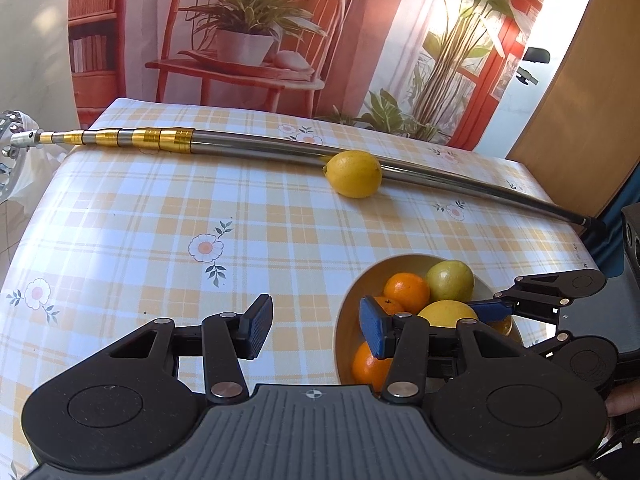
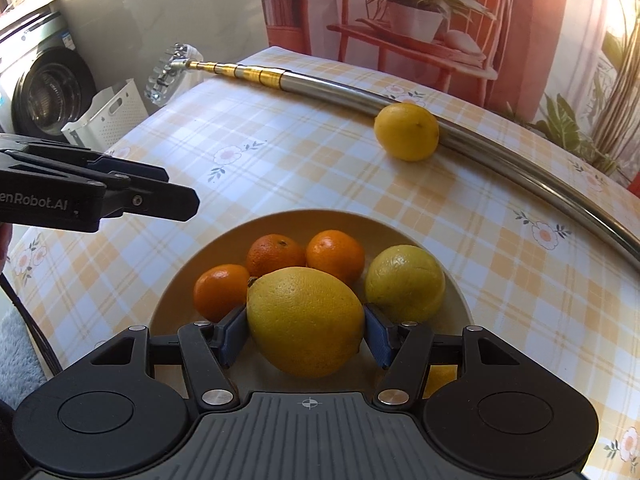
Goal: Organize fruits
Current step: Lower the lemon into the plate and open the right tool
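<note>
Lemons are the concern: one large lemon [image 2: 305, 322] sits between the right gripper's [image 2: 305, 334] blue pads [image 2: 232, 334], which press its sides above the near part of the bowl [image 2: 460, 300]. Round, waxy skin could squirt out and knock the oranges [image 2: 335, 256]. Another lemon [image 1: 353, 174] rests far off against the metal pole [image 1: 256, 146] and may roll. The left gripper [image 1: 316, 330] hovers wide, empty.

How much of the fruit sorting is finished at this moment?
Done: three oranges and a greenish lemon lie in the bowl. In hand: the right gripper grips a large lemon over it. Left: one lemon beside the pole.
</note>
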Demonstrator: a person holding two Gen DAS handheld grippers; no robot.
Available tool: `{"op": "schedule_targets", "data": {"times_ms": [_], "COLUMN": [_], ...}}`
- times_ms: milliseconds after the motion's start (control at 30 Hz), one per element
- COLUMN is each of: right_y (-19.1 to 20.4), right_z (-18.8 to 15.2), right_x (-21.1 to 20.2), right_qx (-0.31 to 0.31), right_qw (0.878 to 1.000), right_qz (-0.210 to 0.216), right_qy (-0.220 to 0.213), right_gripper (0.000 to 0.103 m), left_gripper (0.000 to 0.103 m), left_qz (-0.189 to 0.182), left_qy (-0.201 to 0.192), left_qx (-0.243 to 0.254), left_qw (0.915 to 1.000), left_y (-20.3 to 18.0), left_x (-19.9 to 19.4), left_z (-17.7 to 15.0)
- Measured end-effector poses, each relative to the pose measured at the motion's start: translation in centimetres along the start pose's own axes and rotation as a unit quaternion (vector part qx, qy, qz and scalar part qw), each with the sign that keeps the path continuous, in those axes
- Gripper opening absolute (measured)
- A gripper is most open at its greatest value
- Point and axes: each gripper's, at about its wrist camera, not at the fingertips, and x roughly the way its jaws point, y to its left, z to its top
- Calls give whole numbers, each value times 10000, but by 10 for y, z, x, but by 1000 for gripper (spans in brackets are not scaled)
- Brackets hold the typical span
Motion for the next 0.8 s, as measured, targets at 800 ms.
{"op": "schedule_targets", "data": {"times_ms": [800], "right_y": [-43], "right_z": [2], "right_x": [-26], "right_qx": [1128], "right_qw": [9891], "right_qz": [689], "right_qy": [-645], "right_gripper": [57], "left_gripper": [57], "left_qz": [24], "left_qy": [178], "left_qx": [84], "left_qw": [9998], "left_y": [-8], "left_x": [4], "left_z": [0]}}
